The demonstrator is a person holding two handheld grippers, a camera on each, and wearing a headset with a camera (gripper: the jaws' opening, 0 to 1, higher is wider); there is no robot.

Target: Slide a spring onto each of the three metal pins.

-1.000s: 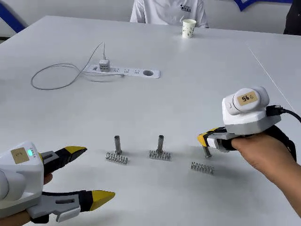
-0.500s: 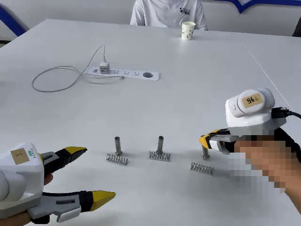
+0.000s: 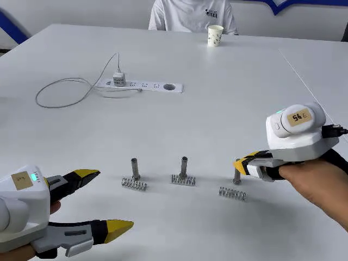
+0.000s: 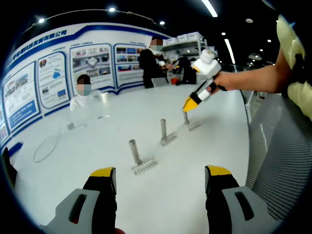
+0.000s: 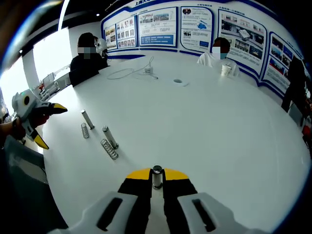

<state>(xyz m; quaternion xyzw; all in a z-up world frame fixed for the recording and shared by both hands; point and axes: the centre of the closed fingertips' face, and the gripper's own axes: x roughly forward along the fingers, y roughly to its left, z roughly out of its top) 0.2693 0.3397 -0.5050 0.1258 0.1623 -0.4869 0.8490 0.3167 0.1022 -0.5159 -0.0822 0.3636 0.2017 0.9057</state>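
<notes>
- head view gives me the layout: three short pins stand upright in a row on the white table (image 3: pixel 228 109), the left grey metal pin (image 3: pixel 135 167), the middle grey metal pin (image 3: pixel 184 166) and the right grey metal pin (image 3: pixel 237 176).
- a small coiled wire spring lies flat on the table just in front of each pin: the left spring (image 3: pixel 134 184), the middle spring (image 3: pixel 183 180) and the right spring (image 3: pixel 232 193). no spring is on a pin yet.
- the right gripper (image 3: pixel 240 165) has its yellow tips at the top of the right grey metal pin. from this angle i cannot judge the grip.
- right gripper view settles it: the yellow jaws are clenched on that pin, which stands upright between the tips.
- the left gripper (image 3: pixel 106 199) hovers low at the near left of the table, well apart from the pins, with its jaws spread wide and nothing between them.
- left gripper view adds the row seen end-on: the pins recede from its parted tips, with the right gripper at the farthest pin.
- far across the table, the head view shows a white power strip (image 3: pixel 142 85) with a looping white cable (image 3: pixel 60 89), a paper cup (image 3: pixel 215 35) and a seated person in a white shirt (image 3: pixel 190 13).
</notes>
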